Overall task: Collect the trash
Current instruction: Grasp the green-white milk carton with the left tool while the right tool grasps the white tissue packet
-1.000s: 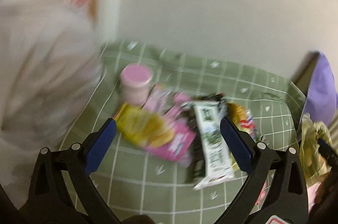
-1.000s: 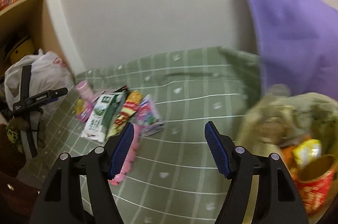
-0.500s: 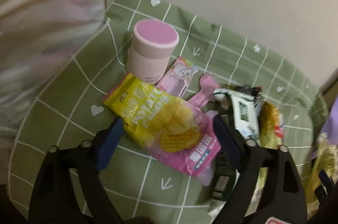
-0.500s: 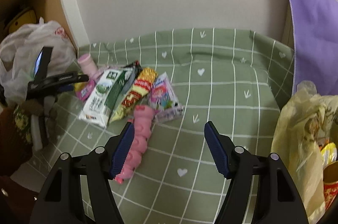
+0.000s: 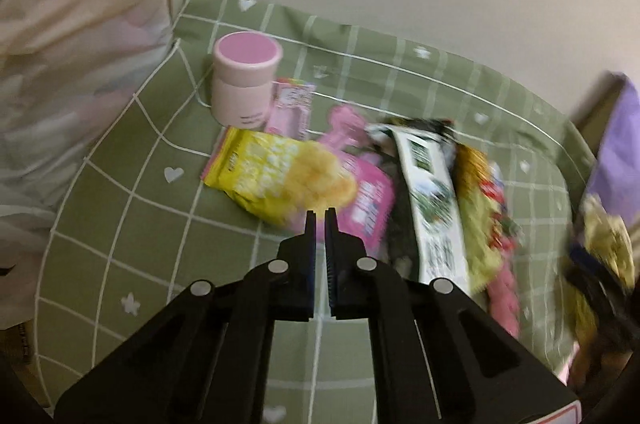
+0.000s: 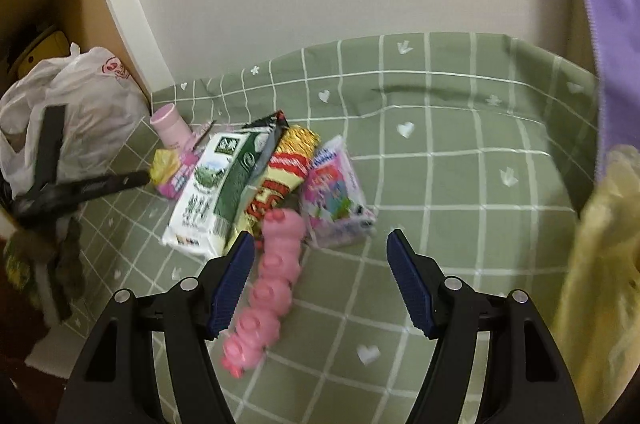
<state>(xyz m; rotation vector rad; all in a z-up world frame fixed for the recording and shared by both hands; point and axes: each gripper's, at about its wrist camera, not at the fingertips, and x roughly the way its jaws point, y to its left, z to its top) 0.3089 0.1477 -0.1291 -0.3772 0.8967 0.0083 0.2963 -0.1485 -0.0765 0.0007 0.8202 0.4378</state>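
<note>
A: Looking along the left gripper (image 5: 320, 214), I see its fingers pressed almost together with only a thin slit between them, and they seem to grip nothing. The tips sit at the near edge of the yellow chip bag (image 5: 280, 175), and I cannot tell if they touch it

B: Why nearly closed, then?

A: My guess is a pinch on that bag's thin edge is being tried. It lies flat on the green cloth (image 5: 132, 224) over a pink packet (image 5: 370, 207), so only an edge is there to take

B: The right gripper (image 6: 320, 244) has its fingers spread wide and holds nothing. It hangs above the pink pig strip (image 6: 268, 288), whose top end lies just beside the left finger

A: Where is the rest of the trash?

B: Heaped beside the pink cup (image 6: 170, 125): the milk carton (image 6: 214, 183), a red-and-yellow snack pack (image 6: 280, 175) and a pink-and-white pouch (image 6: 334, 191), all overlapping

A: What does your side show that mine lacks?

B: The left gripper (image 6: 84, 187) from outside, a white bag (image 6: 80, 103) by the shelf, and a yellow bag (image 6: 600, 264) at the right, likely where trash goes. Yours shows the cup's lid and the nearly closed tips
</note>
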